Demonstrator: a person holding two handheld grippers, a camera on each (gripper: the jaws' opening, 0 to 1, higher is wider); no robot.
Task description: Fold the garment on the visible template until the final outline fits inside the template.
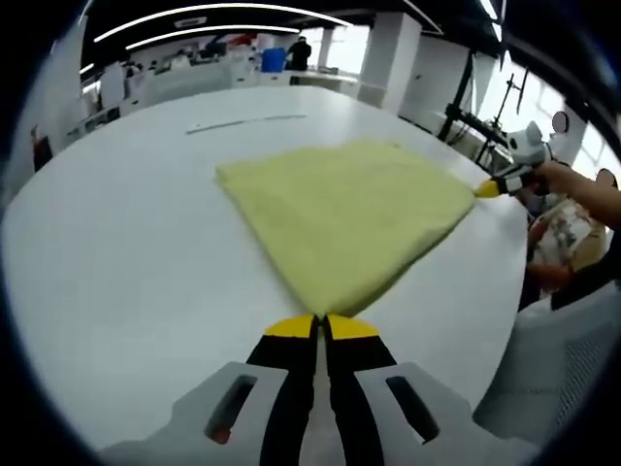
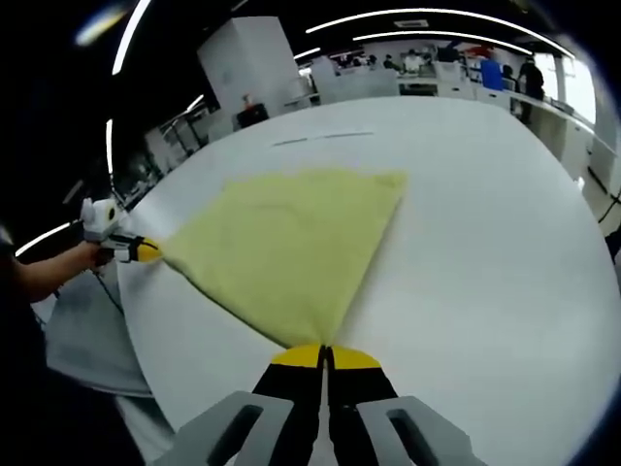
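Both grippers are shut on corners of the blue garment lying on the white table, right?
Not quite: the garment is pale yellow, not blue, as the left gripper view shows. The rest holds: the left gripper and right gripper are each shut on a corner, and it lies on the white table.

The garment is soft, pale yellow cloth with a matt, slightly fuzzy nap like fleece or terry; its edges look thick and rounded. The tabletop is white, smooth and faintly satin, with soft reflections of the ceiling lights. The left hand-held gripper has matt black jaws with glossy yellow plastic tips and a smooth pale grey plastic body. The right hand-held gripper is made of the same: black jaws, yellow plastic tips, grey plastic shell.
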